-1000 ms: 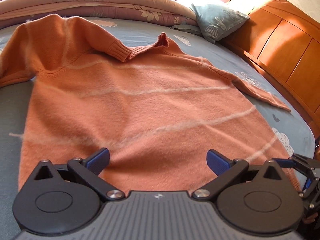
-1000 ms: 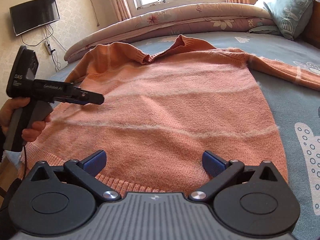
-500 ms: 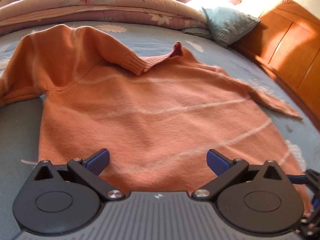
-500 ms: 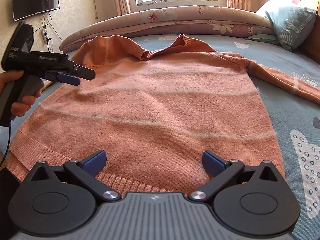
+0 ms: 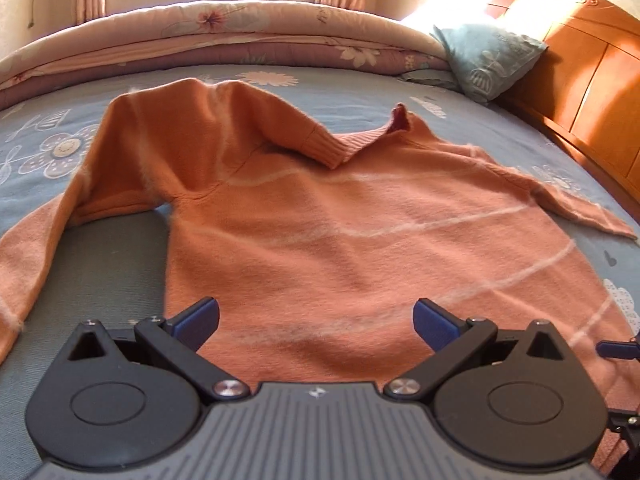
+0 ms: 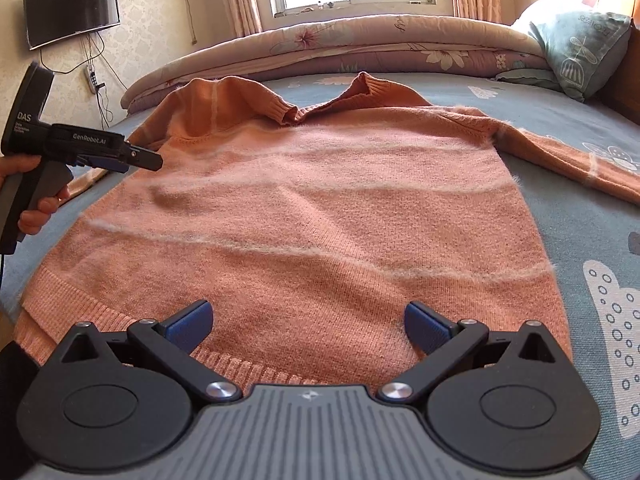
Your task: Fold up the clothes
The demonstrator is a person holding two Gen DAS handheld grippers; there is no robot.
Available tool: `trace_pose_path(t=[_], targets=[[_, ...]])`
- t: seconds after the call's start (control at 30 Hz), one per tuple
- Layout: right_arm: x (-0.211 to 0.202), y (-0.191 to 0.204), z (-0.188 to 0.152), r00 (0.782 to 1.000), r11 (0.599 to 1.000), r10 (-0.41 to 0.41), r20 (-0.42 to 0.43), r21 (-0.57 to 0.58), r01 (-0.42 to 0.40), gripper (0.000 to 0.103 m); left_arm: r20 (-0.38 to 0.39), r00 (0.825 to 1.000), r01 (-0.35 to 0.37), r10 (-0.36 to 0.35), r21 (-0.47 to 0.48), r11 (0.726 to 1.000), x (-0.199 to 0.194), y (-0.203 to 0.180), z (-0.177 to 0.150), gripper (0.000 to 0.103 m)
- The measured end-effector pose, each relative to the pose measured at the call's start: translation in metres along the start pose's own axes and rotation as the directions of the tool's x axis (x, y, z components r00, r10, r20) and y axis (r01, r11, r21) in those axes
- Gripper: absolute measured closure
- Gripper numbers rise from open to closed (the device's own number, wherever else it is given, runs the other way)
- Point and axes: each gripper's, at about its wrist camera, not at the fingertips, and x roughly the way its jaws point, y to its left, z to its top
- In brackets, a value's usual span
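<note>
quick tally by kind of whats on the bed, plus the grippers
orange sweater: 1
rolled floral quilt: 1
blue-green pillow: 1
grippers: 2, left gripper and right gripper, both open and empty
total: 5

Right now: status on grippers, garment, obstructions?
Left gripper and right gripper: jaws open, empty. Orange knit sweater with pale stripes flat on bed, one sleeve folded across its chest. Nothing on it.
</note>
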Motion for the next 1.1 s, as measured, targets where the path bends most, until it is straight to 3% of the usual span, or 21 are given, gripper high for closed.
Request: trace_pose_path(t=[0.13,0.23,0.33,0.4,0.7,0.8,0.87,1.1], targets=[[0.002,0.005,0.001,1.0,1.0,-0.028,-0.009,-0.015,0.028,0.0,0.002,0.999,0.052,-0.053,0.068,0.996,0.014,-0.032,-0.001,0.001],[0.003,0.008,0.001,0.999,0.998,-0.048,-0.019,-0.029,0.047,0.0,-0.026,0.998,0.054,-0.052,0.106,0.993,0.026,-0.048,-0.007,0.001],[0.004,0.011,0.001,0.998,0.997,-0.063,-0.021,-0.038,0.062,0.0,-0.08,0.997,-0.008,0.019,0.132,0.991,0.036,-0.052,-0.017,0.001],[0.004,0.012,0.0,0.998,0.997,-0.067,-0.018,-0.04,0.066,0.0,-0.061,0.996,-0.059,0.068,0.139,0.989,0.03,-0.046,-0.027,0.001],[0.006,0.019,-0.001,0.994,0.992,-0.106,-0.03,-0.069,0.104,0.0,-0.088,0.99,-0.104,0.112,0.093,0.99,-0.014,-0.033,-0.057,0.001],[-0.004,0.016,0.005,0.992,0.992,-0.122,-0.04,-0.03,0.121,0.0,-0.053,0.998,-0.043,0.046,0.043,0.998,-0.028,-0.039,-0.049,0.001],[-0.021,0.008,0.009,0.994,0.993,-0.109,0.016,0.039,0.109,0.0,-0.032,0.999,0.031,-0.03,0.035,0.999,-0.03,-0.051,-0.038,0.001],[-0.052,-0.015,0.013,0.986,0.966,-0.157,0.057,0.215,0.142,0.0,-0.036,0.995,0.097,-0.093,0.174,0.98,0.016,-0.122,-0.007,0.001]])
